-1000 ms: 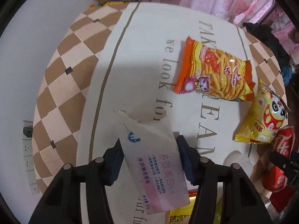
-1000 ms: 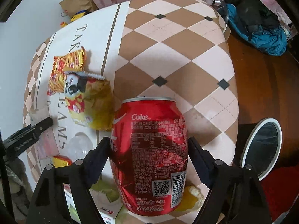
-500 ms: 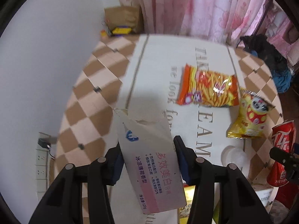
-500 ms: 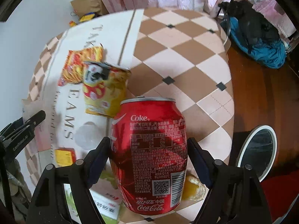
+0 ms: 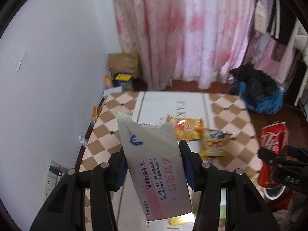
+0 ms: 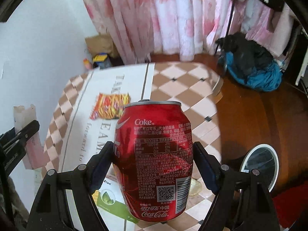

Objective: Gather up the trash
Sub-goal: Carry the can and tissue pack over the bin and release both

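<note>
While both claws are raised above the worktop (image 5: 227,111), each grips one piece of trash. Left claw (image 5: 153,162): clenched on a torn white-and-pink carton (image 5: 154,165), pads pressing its two side walls; the ragged open end points away from the camera, tilted slightly left. Right claw (image 6: 153,162): clenched on a red Coke can (image 6: 154,159), upright, pads against its sides; dents show in the can wall. In the left view the can (image 5: 273,150) appears at the right edge, held in the other claw; in the right view the carton (image 6: 25,132) appears at the left edge.

Remaining on the worktop: an orange snack bag (image 6: 110,105) lying flat on the white centre strip, towards the far edge, and a yellow snack bag (image 5: 213,144) just beside it on the near side, towards the right edge. A green-and-white box (image 6: 109,198) lies at the near edge, partly hidden behind the can.

Off the worktop: pink curtain (image 5: 182,28) behind, a blue and black bundle (image 6: 252,67) on the wooden floor to the right, and a white-rimmed bin (image 6: 259,165) on the floor at the right, beyond the near right corner.
</note>
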